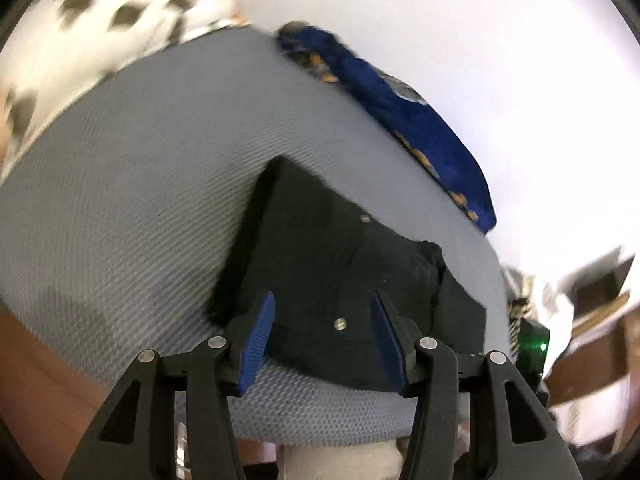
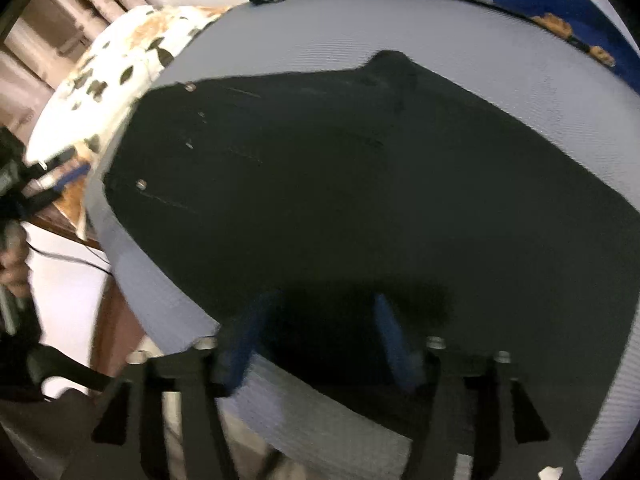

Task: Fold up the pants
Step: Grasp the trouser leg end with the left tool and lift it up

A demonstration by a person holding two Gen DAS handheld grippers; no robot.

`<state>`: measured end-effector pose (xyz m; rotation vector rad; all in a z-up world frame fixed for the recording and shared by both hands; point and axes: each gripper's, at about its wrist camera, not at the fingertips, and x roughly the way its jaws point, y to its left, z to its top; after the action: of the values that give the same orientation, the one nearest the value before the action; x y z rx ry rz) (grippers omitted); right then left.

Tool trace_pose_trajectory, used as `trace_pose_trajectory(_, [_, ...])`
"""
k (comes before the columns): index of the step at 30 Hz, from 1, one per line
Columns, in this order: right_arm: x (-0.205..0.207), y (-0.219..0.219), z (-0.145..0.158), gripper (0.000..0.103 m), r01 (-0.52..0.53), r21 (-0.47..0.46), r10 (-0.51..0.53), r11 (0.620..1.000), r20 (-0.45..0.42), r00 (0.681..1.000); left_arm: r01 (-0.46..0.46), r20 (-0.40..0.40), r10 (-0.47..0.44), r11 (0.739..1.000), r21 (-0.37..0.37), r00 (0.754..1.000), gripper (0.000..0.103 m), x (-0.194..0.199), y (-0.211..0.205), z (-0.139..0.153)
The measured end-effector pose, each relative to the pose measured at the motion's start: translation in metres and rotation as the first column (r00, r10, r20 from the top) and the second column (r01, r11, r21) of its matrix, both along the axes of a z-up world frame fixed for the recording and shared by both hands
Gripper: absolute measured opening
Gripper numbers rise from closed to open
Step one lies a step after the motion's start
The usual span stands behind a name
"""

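My left hand-held gripper hangs over the near end of the black pants, its 2 blue pads spread apart with nothing clamped between them; the cloth lies below the gap, and I cannot tell whether the tips touch it. My right hand-held gripper is likewise parted, its pads blurred and standing over the near edge of the pants without pinching the fabric. The pants lie flat on a grey textured mattress, folded to a compact dark shape with 1 straight edge toward the left in the left wrist view. 2 metal rivets show on the cloth there; the right wrist view shows rivets near the left edge of the garment, and the fabric spreads wide across the mattress. A blue patterned cloth lies along the far edge of the mattress, apart from the pants. A white pillow with dark and orange spots sits at the far left corner. In the right wrist view, my left hand shows at the left border, gripping its handle. Both views are smeared by motion.
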<state>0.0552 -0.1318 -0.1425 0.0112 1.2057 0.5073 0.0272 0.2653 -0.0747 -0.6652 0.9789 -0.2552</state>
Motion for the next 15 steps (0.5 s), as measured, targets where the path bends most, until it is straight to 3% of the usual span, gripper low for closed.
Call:
trace_pose_trajectory(5, [0.004,0.003,0.001,0.062,0.030,0.004,-0.030,1.000,0.000,1.000,-0.023,-0.062,0.015,0.992,-0.124,0.998,0.051,-0.010,0.021,-0.031])
trace_pose_trajectory(9, [0.011,0.008,-0.003,0.064,0.059,0.003,-0.059,0.998,-0.026,0.998,-0.019,-0.091,-0.004,0.968,-0.251,0.996,0.052,-0.012,0.025,-0.053])
trace_pose_trajectory(15, [0.010,0.013,-0.005,0.068,0.064,-0.021,-0.064,0.998,-0.025,0.998,-0.055,-0.136,0.017,0.960,-0.276,0.991,0.051,-0.009,0.031,-0.076])
